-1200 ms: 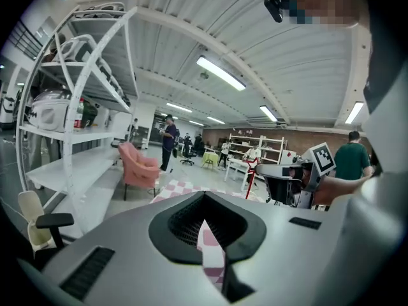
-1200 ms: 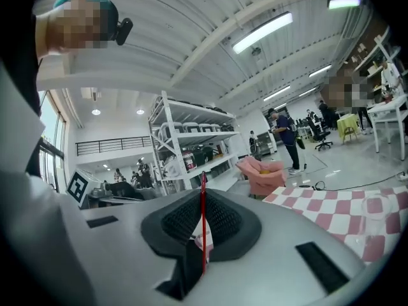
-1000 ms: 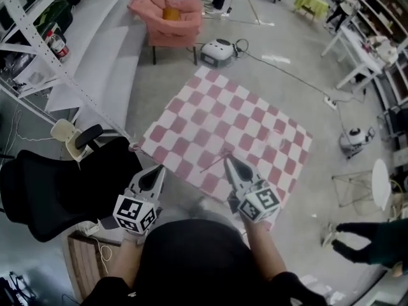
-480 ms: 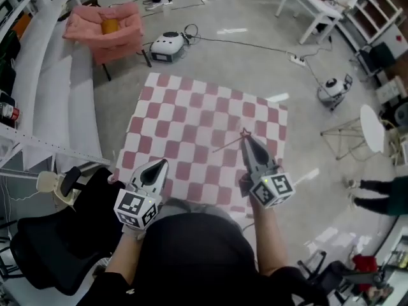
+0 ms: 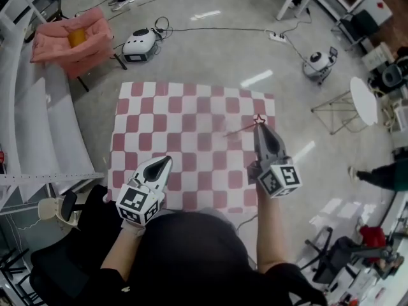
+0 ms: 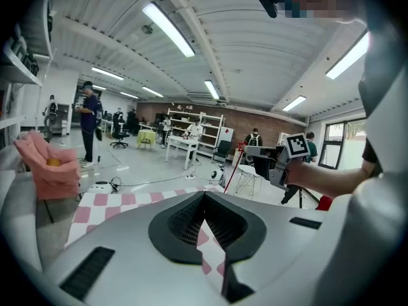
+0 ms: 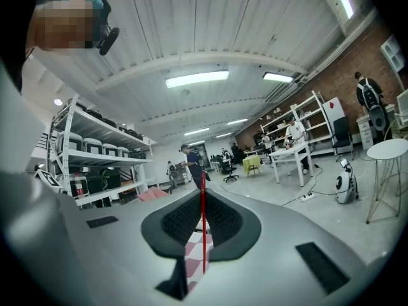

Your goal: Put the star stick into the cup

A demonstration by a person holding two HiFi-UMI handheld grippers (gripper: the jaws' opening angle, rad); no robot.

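My right gripper is shut on a thin red star stick. The white-edged star sits at the jaw tips and the shaft slants left over the red-and-white checkered mat. In the right gripper view the stick runs upright between the closed jaws of that gripper. The left gripper hovers over the mat's near left part, shut and holding nothing. From the left gripper I see the right gripper and stick off to the right. No cup is in view.
A pink armchair and a white round machine with a cable stand beyond the mat. A small white round table stands at the right. A black office chair is at my near left. A person's arm is at the far right.
The head view has swung, so the mat now lies squarer in front of me. My right gripper, with the stick, has moved out toward the mat's right edge. The left gripper has barely shifted.
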